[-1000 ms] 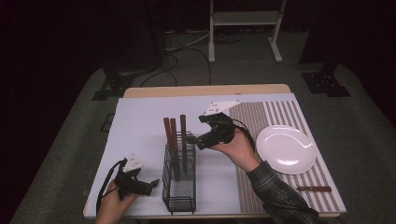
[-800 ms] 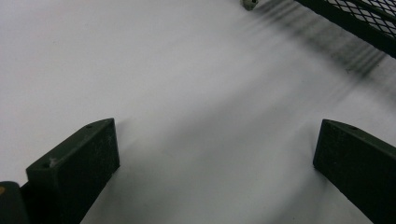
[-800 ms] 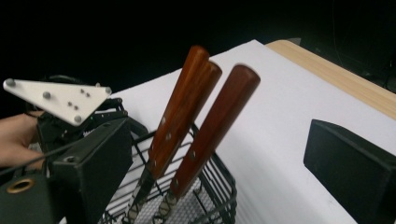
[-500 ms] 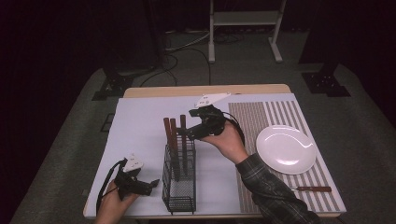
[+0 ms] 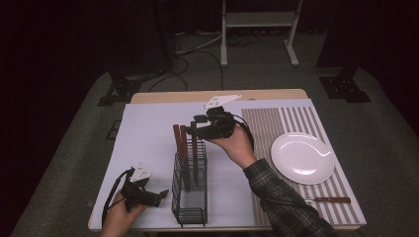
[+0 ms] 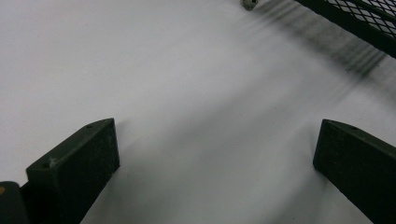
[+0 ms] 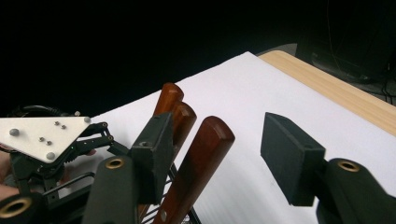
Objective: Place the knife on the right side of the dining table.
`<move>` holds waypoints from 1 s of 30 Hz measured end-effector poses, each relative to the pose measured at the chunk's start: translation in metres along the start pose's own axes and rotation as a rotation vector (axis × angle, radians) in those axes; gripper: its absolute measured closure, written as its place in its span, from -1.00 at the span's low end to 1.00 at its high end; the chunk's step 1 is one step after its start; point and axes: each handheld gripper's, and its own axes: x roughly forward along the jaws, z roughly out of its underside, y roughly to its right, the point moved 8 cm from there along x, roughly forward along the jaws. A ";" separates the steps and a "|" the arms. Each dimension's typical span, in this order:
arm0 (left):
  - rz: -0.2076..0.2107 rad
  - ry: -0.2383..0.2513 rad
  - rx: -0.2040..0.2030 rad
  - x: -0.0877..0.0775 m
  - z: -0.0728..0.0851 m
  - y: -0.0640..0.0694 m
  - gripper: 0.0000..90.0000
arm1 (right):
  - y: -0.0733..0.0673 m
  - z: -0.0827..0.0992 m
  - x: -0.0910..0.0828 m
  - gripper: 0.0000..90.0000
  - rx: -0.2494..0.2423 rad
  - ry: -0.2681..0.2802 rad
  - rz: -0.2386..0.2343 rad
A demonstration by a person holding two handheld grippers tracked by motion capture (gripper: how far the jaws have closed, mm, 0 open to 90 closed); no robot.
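High view: black wire basket (image 5: 190,197) at the table's near edge, three wooden-handled utensils (image 5: 185,143) upright inside. Right gripper (image 5: 197,129) at the handle tops; jaws have just been closing, nearest handle (image 7: 198,163) between them, pads not pressing. Left gripper (image 5: 160,195) beside basket on white mat (image 6: 187,93), jaws apart, empty.

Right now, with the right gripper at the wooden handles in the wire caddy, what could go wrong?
The right gripper, its jaws just closing, has one wooden handle between them with a gap at the far pad, so the grip may land off-centre and slip. Two more handles crowd the near jaw and could get dragged along. A tilted pull might tip the wire caddy, which the open left gripper isn't steadying.
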 end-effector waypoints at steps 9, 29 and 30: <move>0.000 -0.002 0.000 0.000 0.000 0.000 -1.00 | -0.003 0.002 0.000 0.38 -0.002 -0.021 -0.018; -0.001 0.001 0.001 0.000 0.000 0.000 -1.00 | -0.035 -0.001 -0.029 0.63 0.003 0.035 -0.158; -0.001 0.001 0.001 0.000 0.000 0.000 -1.00 | -0.036 -0.001 -0.030 0.64 0.005 0.036 -0.165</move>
